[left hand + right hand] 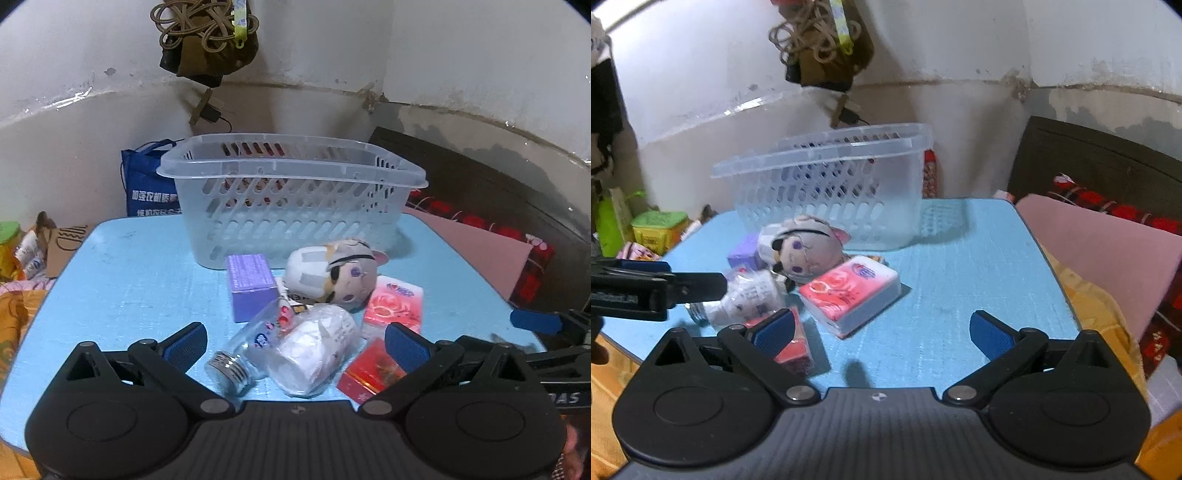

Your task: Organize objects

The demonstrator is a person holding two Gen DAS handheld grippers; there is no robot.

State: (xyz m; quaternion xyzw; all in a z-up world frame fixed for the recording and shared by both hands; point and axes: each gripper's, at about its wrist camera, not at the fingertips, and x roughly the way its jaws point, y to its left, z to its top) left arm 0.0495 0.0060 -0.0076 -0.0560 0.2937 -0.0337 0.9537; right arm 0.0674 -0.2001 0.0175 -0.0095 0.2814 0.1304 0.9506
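From the left wrist camera, the left gripper [295, 341] hangs low over the near edge of the blue table [129, 288], its jaws spread wide and holding nothing. Between and just past the blue pads lies a clear glass bottle [255, 345] on its side, metal cap toward the camera, touching a clear plastic bag of white paper [314, 350]. A red box [369, 373] sits partly behind the right-hand pad. Farther back are a purple box [251, 286], a plush doll [332, 275] lying on its side, and a pink tissue pack [393, 301] beside it. The clear slotted basket [291, 199] stands upright at the far side of the table, just behind the purple box and the doll.

From the right wrist camera, the right gripper [882, 332] is also spread wide and empty, over bare tabletop [960, 258] to the right of the pile. The tissue pack [849, 291] lies just ahead and left, touching the doll [801, 249]. The basket [827, 184] stands behind them. The left gripper's arm [646, 290] reaches in from the left over the bottle.
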